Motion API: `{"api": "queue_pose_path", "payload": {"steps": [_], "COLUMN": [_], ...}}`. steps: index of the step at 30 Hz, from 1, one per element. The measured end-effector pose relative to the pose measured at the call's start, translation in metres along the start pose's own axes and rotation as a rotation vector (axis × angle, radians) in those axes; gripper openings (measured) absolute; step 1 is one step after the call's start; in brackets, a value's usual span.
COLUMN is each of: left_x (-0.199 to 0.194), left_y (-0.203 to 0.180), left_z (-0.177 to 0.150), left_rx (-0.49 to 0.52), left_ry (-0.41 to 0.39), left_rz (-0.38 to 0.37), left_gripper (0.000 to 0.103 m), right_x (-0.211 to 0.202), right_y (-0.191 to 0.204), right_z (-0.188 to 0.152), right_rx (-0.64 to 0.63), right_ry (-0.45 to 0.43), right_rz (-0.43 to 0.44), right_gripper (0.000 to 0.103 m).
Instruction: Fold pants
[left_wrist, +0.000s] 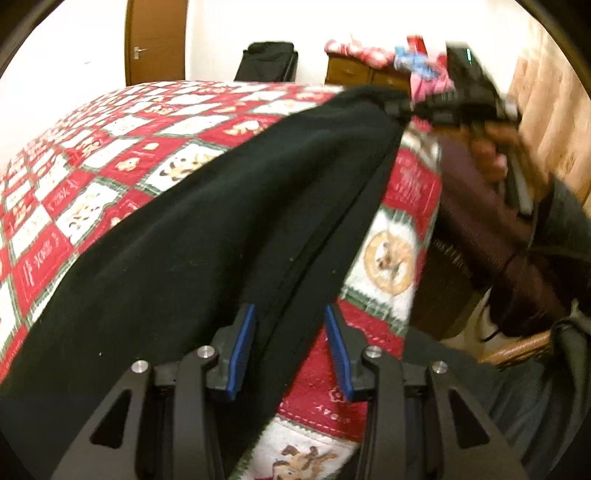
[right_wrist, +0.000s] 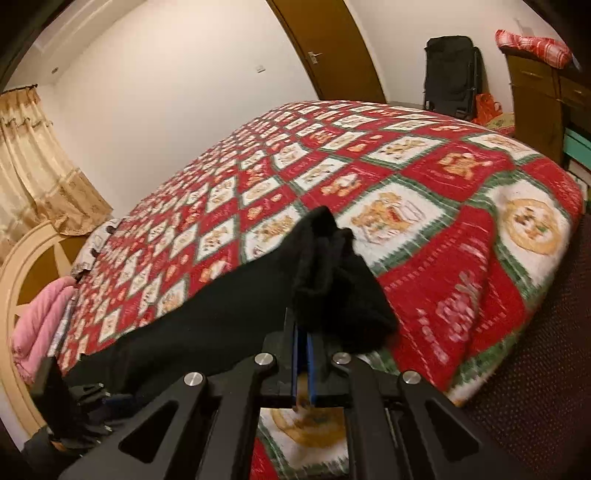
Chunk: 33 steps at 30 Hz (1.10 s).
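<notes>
- Right wrist view: the right gripper (right_wrist: 303, 343) has its blue jaws pressed together on one end of the black pants (right_wrist: 221, 325); a bunch of the cloth stands up beyond the tips.
- Left wrist view: the left gripper (left_wrist: 291, 347) straddles the folded edge of the pants (left_wrist: 207, 229). Its jaws stand partly apart with a thick band of cloth between them, and whether the pads press on it I cannot tell.
- The pants stretch in a long strip between the two grippers, lying over the red and white patterned bedspread (right_wrist: 424, 206) near the edge of the bed.
- In the left view, a hand (left_wrist: 491, 155) carries the right gripper (left_wrist: 397, 107) at the far end of the strip.
- Step in hand, as I judge it: both ends taken up, the strip held out for a fold.
- The next move probably calls for a sure left grip first, then bringing one end over the other with edges matched, keeping the cloth taut so nothing bunches.
</notes>
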<state>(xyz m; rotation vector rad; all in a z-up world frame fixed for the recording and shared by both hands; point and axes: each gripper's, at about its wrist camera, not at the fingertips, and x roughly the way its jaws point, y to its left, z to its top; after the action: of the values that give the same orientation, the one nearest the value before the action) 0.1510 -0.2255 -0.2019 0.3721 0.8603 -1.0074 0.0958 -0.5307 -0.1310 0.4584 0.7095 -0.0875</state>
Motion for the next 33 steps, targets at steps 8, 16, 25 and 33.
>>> {"api": "queue_pose_path", "payload": {"steps": [8,16,25,33], "left_x": [0.002,0.004,0.004,0.012], "left_y": [0.005,-0.002,0.004,-0.008], "left_z": [0.004,0.004,0.008,0.007], "left_rx": [-0.011,0.029,0.019,0.094], "left_ry": [-0.003,0.012,-0.001,0.016], "left_rz": [-0.010,0.030,0.074,0.134], "left_gripper": [0.041,0.041,0.022,0.022], "right_x": [-0.016,-0.016,-0.016,-0.014], "right_y": [0.022,-0.003,-0.008,-0.007], "right_z": [0.025,-0.002,-0.010,-0.012], "right_rx": [-0.064,-0.029,-0.025,-0.028], "right_ry": [-0.088,-0.055,-0.067,-0.066], "right_rz": [0.001,-0.051,-0.017,-0.008], "right_gripper": [0.003,0.004,0.004,0.004]}}
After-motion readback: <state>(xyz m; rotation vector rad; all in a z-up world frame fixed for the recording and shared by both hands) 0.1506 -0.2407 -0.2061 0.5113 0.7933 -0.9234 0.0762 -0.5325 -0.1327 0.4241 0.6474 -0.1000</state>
